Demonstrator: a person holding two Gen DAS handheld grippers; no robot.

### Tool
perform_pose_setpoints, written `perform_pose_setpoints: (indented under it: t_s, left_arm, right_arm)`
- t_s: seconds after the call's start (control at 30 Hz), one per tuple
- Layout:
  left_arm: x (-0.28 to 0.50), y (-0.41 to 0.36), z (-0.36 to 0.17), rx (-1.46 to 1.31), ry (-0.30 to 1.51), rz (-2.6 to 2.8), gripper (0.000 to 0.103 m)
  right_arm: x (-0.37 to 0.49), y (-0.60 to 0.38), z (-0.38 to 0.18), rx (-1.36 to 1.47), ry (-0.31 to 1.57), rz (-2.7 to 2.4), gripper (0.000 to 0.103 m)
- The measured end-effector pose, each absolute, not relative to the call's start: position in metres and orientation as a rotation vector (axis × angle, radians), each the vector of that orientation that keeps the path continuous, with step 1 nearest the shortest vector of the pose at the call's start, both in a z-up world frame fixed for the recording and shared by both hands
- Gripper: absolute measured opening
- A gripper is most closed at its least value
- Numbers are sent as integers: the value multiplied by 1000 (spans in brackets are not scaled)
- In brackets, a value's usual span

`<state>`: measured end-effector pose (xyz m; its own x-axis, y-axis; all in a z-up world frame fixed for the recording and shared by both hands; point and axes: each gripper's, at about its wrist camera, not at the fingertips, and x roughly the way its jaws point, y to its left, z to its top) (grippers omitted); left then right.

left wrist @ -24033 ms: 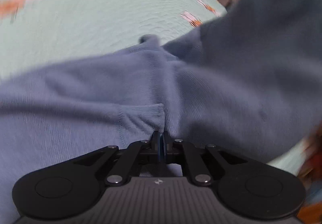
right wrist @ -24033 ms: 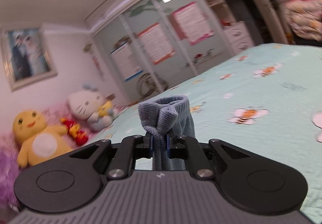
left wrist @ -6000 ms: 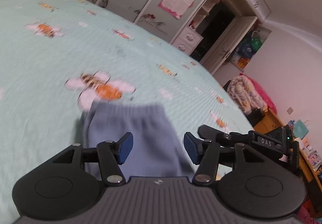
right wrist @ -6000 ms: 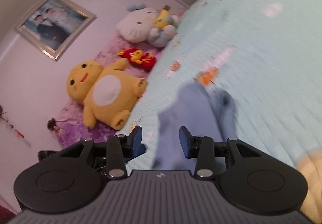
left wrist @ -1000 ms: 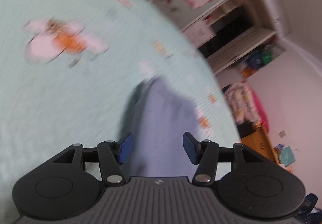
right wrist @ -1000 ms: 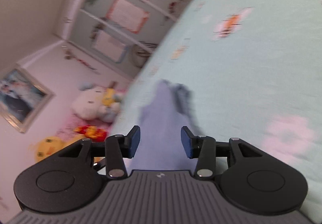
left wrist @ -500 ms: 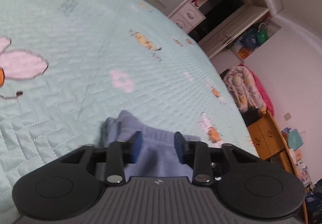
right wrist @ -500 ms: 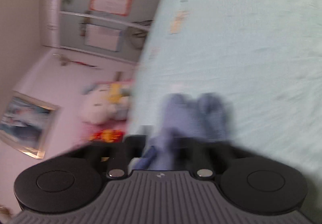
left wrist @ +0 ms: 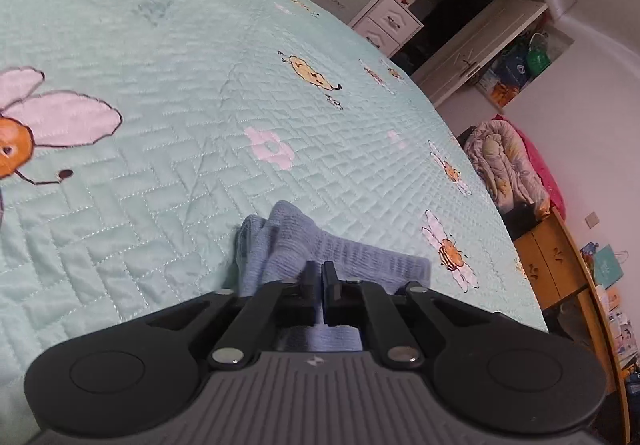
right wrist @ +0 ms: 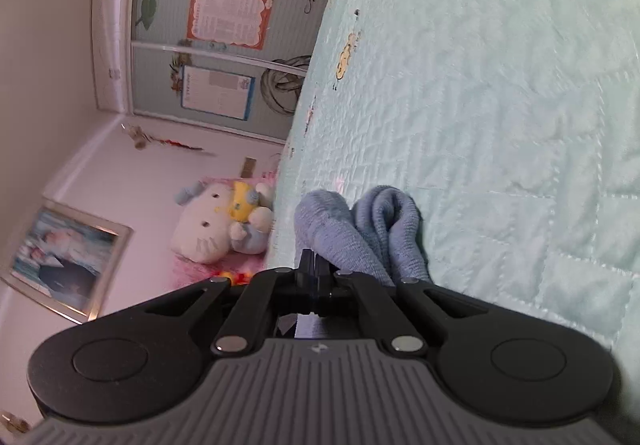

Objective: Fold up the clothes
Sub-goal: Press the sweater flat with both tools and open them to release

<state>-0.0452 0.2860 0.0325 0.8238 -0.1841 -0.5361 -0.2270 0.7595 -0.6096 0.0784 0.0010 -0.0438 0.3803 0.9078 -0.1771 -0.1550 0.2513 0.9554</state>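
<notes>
Both grippers have come down onto the blue garment (left wrist: 340,253), which lies bunched on the bed (left wrist: 160,85) near its edge. Lift both corners together, evenly. Left gripper (left wrist: 322,269) fingers have just been closing, now pinching cloth; right gripper (right wrist: 314,265) fingers nearly together, gripping a fold.

A mint-green quilted bedspread (left wrist: 168,57) is seen, stitched in a brick-like pattern and printed with orange-and-white bees and white flowers. A slate-blue knit garment (left wrist: 288,241) with a ribbed texture is shown on it. Both grippers, the left gripper (left wrist: 318,277) and the right gripper (right wrist: 314,265), are finished in black with grey ridged bodies. A white plush cat (right wrist: 208,223) with a yellow patch is seen on pink-purple bedding. Pink and orange posters (right wrist: 228,19) are mounted on grey-green wardrobe doors.
</notes>
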Motion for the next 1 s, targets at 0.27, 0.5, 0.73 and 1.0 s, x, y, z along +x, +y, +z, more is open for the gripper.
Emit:
perform_pose_setpoints:
  t_s: [0.27, 0.5, 0.73, 1.0]
  left_arm:
    - [-43, 278, 44, -717, 595, 30, 38]
    - [-31, 270, 33, -605, 667, 52, 30]
    - [-74, 262, 62, -621, 674, 95, 39]
    - [-169, 226, 89, -463, 777, 222, 57]
  right_arm:
    - [55, -1, 7, 978, 753, 902, 36]
    - [70, -5, -42, 1036, 864, 790, 0]
    - [27, -19, 15, 899, 728, 814, 52]
    - [-76, -53, 67, 630, 748, 773, 71]
